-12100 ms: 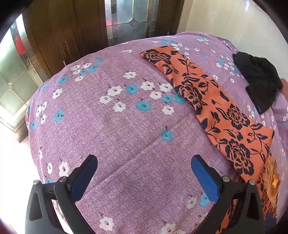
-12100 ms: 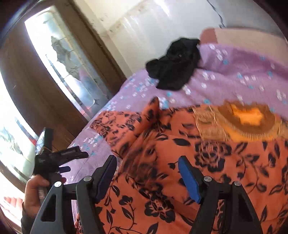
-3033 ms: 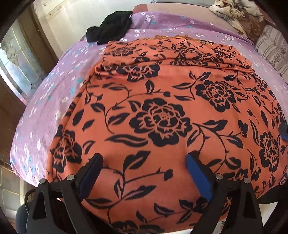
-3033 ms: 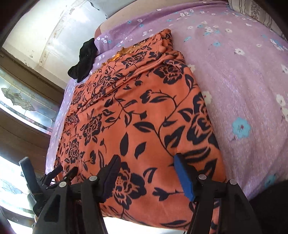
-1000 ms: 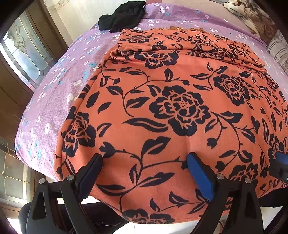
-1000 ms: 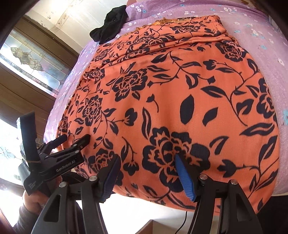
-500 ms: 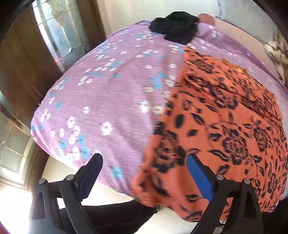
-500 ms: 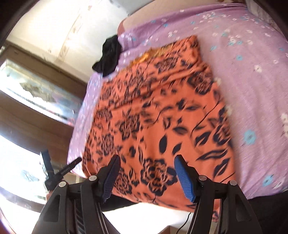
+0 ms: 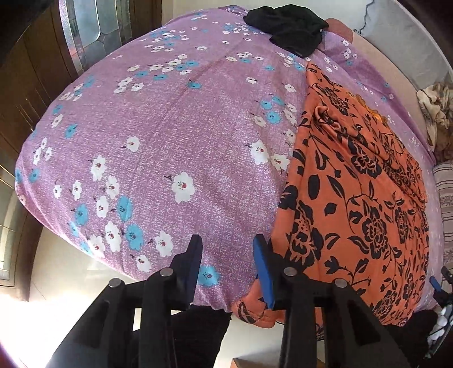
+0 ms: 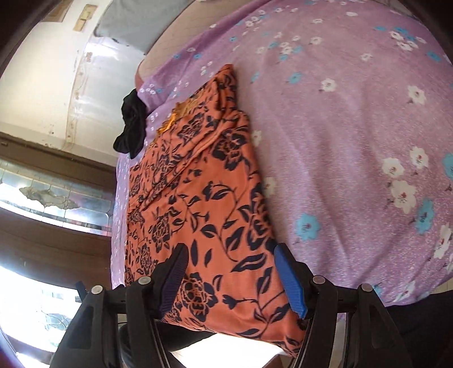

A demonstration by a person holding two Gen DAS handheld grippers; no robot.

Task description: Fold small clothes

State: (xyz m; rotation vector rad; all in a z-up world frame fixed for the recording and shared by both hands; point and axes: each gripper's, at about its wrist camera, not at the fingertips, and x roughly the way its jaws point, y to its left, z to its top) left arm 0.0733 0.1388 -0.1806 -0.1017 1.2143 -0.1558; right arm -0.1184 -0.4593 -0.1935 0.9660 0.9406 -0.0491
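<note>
An orange garment [image 9: 365,203] printed with black flowers lies in a long folded strip on the purple flowered bed [image 9: 170,127]. Its near end hangs over the bed's front edge. My left gripper [image 9: 228,254] hovers just left of the garment's left edge, over bare sheet. Its jaws are closing, and no cloth is between them. In the right wrist view the same orange garment [image 10: 203,198] runs away from me. My right gripper [image 10: 229,271] stands open over its near right corner, pads apart from the cloth.
A crumpled black garment [image 9: 286,25] lies at the bed's far end, also seen as the black garment [image 10: 131,124]. Wooden doors with glass panes [image 9: 82,34] stand to the left. Pillows [image 9: 436,119] lie at the right. Pale floor [image 9: 56,269] shows below the bed's edge.
The left gripper slid left off the garment's middle to its left edge, and its jaws narrowed. The right gripper moved right to the garment's near right corner and rolled.
</note>
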